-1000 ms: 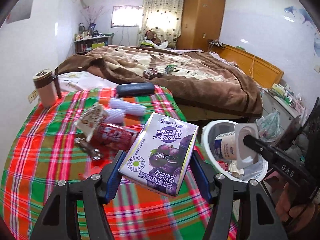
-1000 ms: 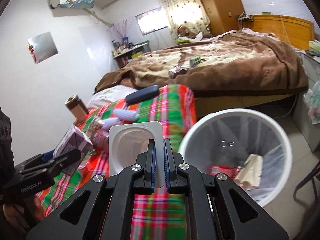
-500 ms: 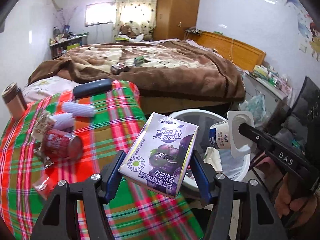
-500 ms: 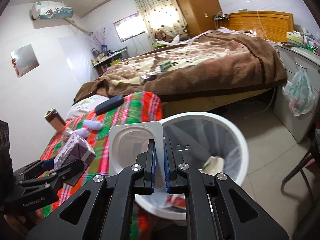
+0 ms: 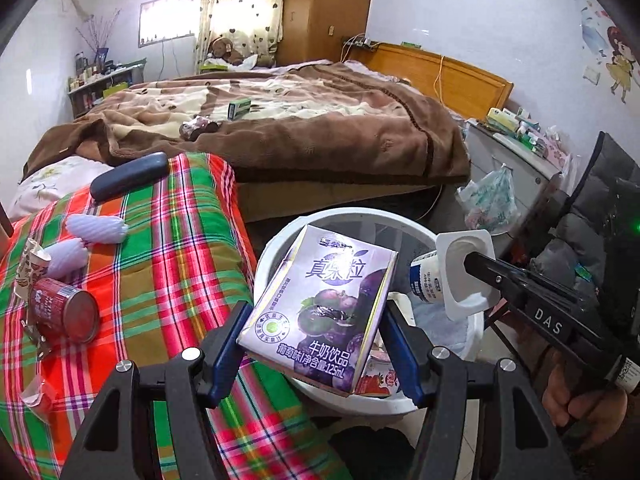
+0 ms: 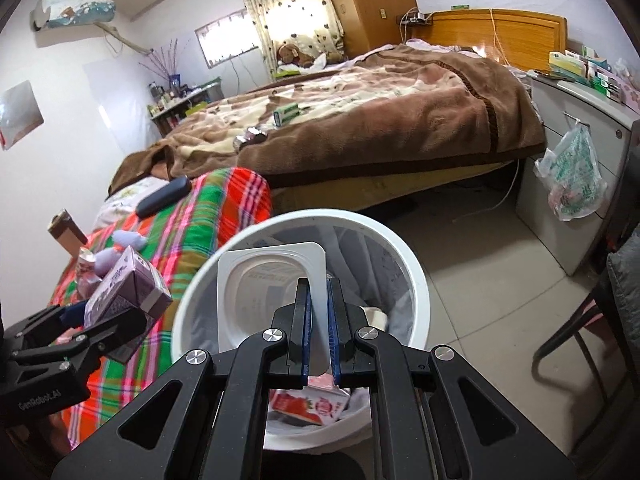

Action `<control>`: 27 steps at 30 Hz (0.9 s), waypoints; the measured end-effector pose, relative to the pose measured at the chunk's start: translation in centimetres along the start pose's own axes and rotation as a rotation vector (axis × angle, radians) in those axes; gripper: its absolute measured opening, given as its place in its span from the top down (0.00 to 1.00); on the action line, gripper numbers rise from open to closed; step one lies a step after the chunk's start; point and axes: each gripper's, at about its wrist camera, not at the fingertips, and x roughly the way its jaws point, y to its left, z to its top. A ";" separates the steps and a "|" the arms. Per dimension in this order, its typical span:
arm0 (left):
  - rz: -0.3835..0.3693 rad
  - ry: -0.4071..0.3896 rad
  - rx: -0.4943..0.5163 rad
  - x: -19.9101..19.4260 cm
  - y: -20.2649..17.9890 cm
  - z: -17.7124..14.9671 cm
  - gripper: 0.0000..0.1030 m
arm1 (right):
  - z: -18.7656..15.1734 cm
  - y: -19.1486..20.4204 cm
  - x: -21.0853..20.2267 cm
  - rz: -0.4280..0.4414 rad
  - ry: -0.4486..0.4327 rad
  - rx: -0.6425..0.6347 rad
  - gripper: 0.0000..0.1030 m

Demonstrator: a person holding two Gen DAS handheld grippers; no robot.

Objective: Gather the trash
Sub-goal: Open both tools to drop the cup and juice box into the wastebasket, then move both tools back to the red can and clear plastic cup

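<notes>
Bedroom, plaid tabletop (image 5: 176,264) | both claws have swung from tabletop to over bin (image 6: 408,264) | left claw (image 5: 314,338) grips milk carton (image 5: 320,308) | right claw (image 6: 319,332) pinches yogurt cup (image 6: 256,292) | drop next

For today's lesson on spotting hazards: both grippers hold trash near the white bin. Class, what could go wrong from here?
1. The left gripper holds the purple milk carton near the rim of the white bin, next to the plaid cloth; released now, it might hit the rim or miss.
2. The right gripper pinches only the thin rim of the yogurt cup; it could slip early or drip residue.
3. Both grippers crowd the same opening and might collide.
</notes>
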 end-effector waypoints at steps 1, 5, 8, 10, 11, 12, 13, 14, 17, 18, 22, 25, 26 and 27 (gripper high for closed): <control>-0.001 0.005 -0.008 0.4 0.0 0.0 0.37 | 0.0 -0.1 0.2 -0.005 0.004 0.001 0.92; -0.005 0.018 -0.021 1.0 -0.1 0.1 0.37 | -0.1 -0.5 0.9 -0.002 0.045 -0.006 0.91; -0.001 0.024 -0.027 1.1 -0.1 0.1 0.33 | -0.4 -0.4 0.7 -0.002 0.041 -0.015 0.72; -0.003 0.020 -0.032 1.0 0.1 0.0 0.32 | -0.5 -0.3 0.3 0.006 0.028 -0.014 0.52; 0.002 0.020 -0.034 0.9 0.2 0.0 0.32 | -0.5 -0.3 0.3 0.010 0.028 -0.010 0.50; 0.011 0.019 -0.034 0.7 0.2 -0.1 0.32 | -0.5 -0.3 0.1 0.014 0.028 -0.005 0.50; 0.013 0.018 -0.033 0.6 0.3 -0.1 0.31 | -0.5 -0.3 0.1 0.015 0.027 -0.003 0.50; 0.014 0.017 -0.035 0.5 0.4 -0.2 0.31 | -0.4 -0.3 0.1 0.014 0.026 -0.002 0.51; 0.019 0.013 -0.043 -0.1 0.6 -0.4 0.31 | -0.4 -0.1 0.1 0.018 0.023 -0.005 0.50; 0.026 0.011 -0.045 -0.3 0.8 -0.5 0.31 | -0.5 0.1 -0.1 0.017 0.022 -0.007 0.50; 0.034 0.001 -0.057 -1.2 1.2 -0.9 0.31 | -0.5 0.8 -0.5 0.026 0.010 -0.014 0.50; 0.056 -0.008 -0.059 -1.9 1.7 -1.1 0.31 | -0.5 1.4 -0.8 0.033 0.000 -0.024 0.50; 0.057 -0.010 -0.064 -2.2 1.9 -1.3 0.31 | -0.5 1.6 -0.9 0.036 -0.004 -0.026 0.51; 0.057 -0.010 -0.068 -2.3 2.1 -1.4 0.31 | -0.5 1.8 -1.0 0.041 -0.007 -0.029 0.50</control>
